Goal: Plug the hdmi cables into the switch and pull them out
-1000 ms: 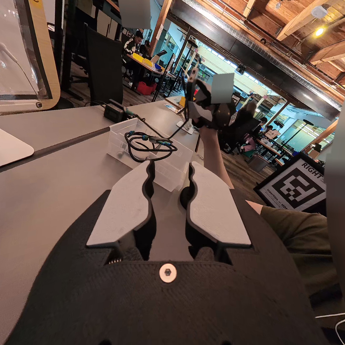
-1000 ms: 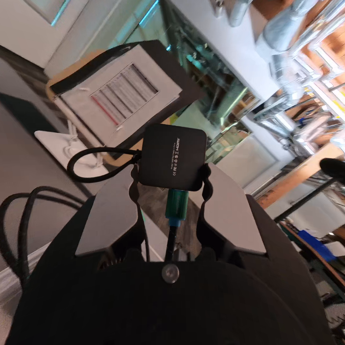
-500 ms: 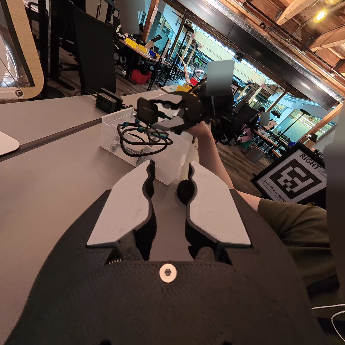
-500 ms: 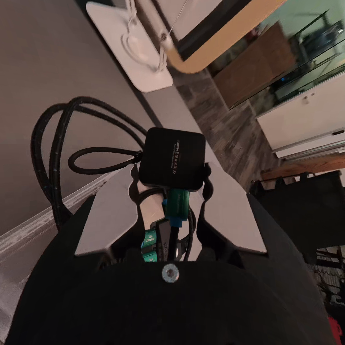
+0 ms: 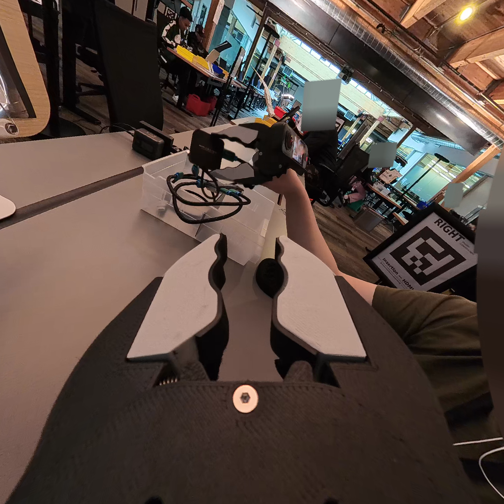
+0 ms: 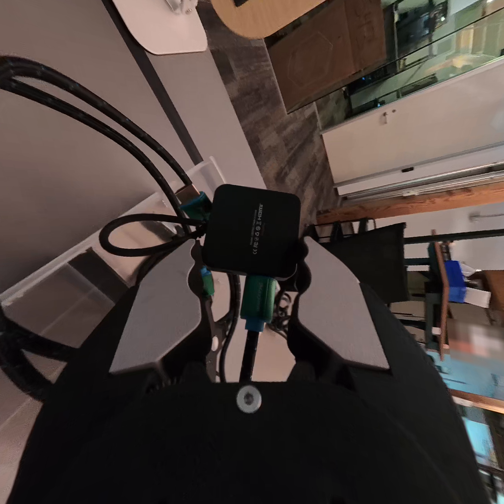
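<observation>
The right claw (image 6: 249,245) grips the black square switch (image 6: 252,230) by its two side edges, holding it in the air over the clear plastic bin (image 5: 240,215). One hdmi cable's green plug (image 6: 257,300) is seated in the switch's near edge, between the claw's fingers (image 6: 161,297), and its black braided cord runs back toward the claw's body. A thin black pigtail (image 6: 141,234) leaves the switch's left corner and makes a small loop.

In the left wrist view the bin stands near the far right edge of the grey surface (image 5: 68,259). Loose black hdmi cables (image 5: 207,201) with teal and green plugs lie coiled in and over it, just below the held switch (image 5: 206,154). The right claw (image 5: 218,155) is held from below by a person's hand (image 5: 283,181).

The left claw (image 5: 249,242) hovers low over the surface near its right edge, its fingers parted with nothing between them, well apart from the bin. A small black box (image 5: 148,140) sits at the far edge of the surface behind the bin.
</observation>
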Demonstrator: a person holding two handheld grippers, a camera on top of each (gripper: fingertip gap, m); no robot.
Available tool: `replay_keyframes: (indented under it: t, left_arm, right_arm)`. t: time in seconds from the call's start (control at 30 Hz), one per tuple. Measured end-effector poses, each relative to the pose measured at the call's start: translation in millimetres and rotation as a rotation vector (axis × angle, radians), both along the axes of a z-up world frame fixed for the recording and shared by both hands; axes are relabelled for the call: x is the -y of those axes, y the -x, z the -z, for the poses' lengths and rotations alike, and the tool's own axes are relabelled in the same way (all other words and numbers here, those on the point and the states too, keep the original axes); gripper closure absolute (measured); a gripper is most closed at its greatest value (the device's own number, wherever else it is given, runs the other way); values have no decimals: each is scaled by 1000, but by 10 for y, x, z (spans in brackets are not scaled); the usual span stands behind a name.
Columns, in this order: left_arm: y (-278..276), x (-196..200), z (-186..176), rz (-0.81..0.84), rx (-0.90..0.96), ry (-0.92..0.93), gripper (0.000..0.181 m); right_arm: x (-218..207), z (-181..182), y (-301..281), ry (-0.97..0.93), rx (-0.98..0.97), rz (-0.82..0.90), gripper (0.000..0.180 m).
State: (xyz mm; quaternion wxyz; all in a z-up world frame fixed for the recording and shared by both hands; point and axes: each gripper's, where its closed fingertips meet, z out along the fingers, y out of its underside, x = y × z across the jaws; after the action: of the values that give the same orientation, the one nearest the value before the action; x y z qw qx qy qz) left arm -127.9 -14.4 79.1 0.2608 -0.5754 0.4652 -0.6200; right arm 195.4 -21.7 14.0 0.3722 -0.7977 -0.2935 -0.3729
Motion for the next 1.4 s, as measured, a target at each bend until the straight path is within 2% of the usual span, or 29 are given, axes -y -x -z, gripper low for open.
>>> replay_keyframes:
  t: [0.13, 0.23, 0.37, 0.53, 0.77, 0.87, 0.97, 1.07, 1.13, 1.27, 1.33, 1.4]
  left_arm:
    - [-15, 13, 13, 4, -4, 2, 148]
    - [-24, 23, 19, 7, -4, 5, 148]
    - [-29, 41, 24, 15, -8, 2, 148]
    - [-25, 38, 20, 17, -9, 4, 148]
    - [-15, 35, 13, 19, -11, 5, 148]
    - [34, 1, -31, 10, -4, 0, 148]
    - [162, -129, -141, -38, 16, -5, 147]
    - [416, -450, -237, -190, -5, -76, 141]
    - [721, -833, -272, -403, -63, -194, 132]
    - [1671, -1553, -328, -871, -229, -401, 109]
    - [2200, -1802, -217, -1047, -369, -427, 98]
    - [2706, -1984, 23, -1168, -542, -398, 85]
  right_arm:
    - [-6, 16, -62, 14, 112, -1, 111]
    - [-42, 117, -21, 56, 203, -64, 111]
    - [-73, 298, 54, 117, 225, -109, 111]
    - [27, 227, 145, 87, 126, -135, 115]
    - [175, 38, 139, 30, 81, -120, 111]
    - [280, -143, 36, -46, 21, -50, 112]
    - [554, -375, -210, -155, -181, 116, 116]
    - [1021, -243, -541, -132, -455, 359, 113]
    - [1383, -17, -797, -63, -531, 529, 115]
    - [1760, 660, -909, 143, -790, 657, 117]
    - [1821, 979, -929, 254, -902, 716, 120]
    - [1773, 1213, -885, 327, -1036, 732, 133]
